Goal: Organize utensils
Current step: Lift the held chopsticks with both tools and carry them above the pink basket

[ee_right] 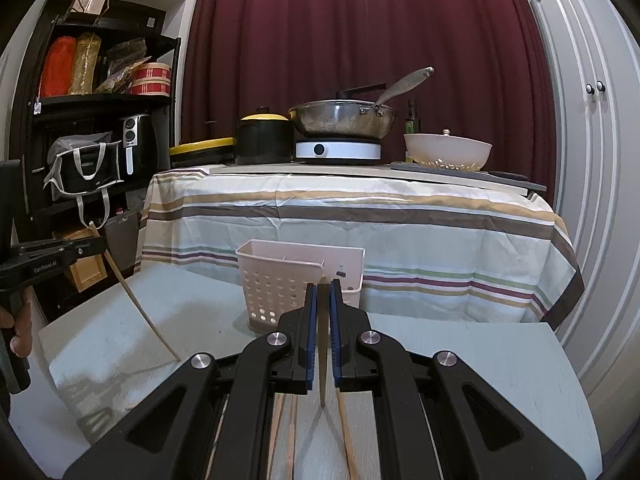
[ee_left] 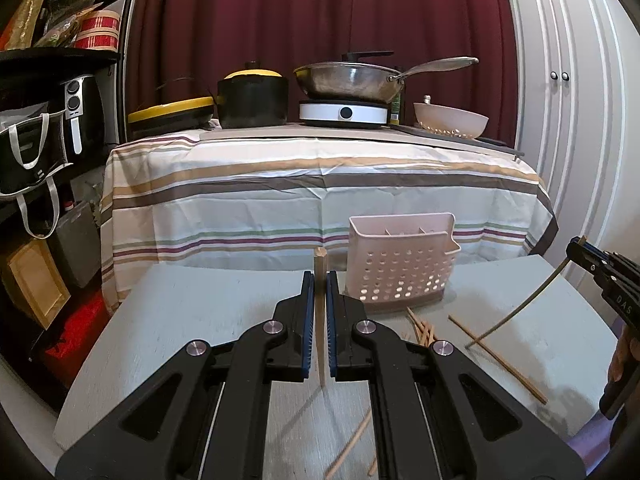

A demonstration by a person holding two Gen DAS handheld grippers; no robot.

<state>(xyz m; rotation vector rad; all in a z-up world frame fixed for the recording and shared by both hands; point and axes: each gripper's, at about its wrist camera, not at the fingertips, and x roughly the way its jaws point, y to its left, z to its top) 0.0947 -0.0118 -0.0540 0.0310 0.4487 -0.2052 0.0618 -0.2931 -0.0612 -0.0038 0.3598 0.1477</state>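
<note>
My left gripper (ee_left: 320,280) is shut on a pale wooden chopstick (ee_left: 320,258) that stands nearly upright between its blue pads, tip hanging just above the grey table (ee_left: 180,312). A pink perforated utensil caddy (ee_left: 400,268) stands just beyond and to the right. My right gripper (ee_right: 323,288) is shut on a darker chopstick (ee_right: 322,360), with the caddy (ee_right: 276,280) just ahead on its left. Each gripper shows in the other's view: the right gripper (ee_left: 576,248) with its dark stick (ee_left: 520,308), the left gripper (ee_right: 100,245) with its pale stick (ee_right: 136,300). Several loose chopsticks (ee_left: 496,356) lie on the table.
Behind the grey table stands a striped-cloth table (ee_left: 320,200) carrying a black pot (ee_left: 252,100), a wok on an induction hob (ee_left: 344,114) and a bowl (ee_left: 450,120). A black shelf (ee_left: 48,120) is at the left, white cupboard doors (ee_left: 568,80) at the right. A hand (ee_right: 22,332) grips the left handle.
</note>
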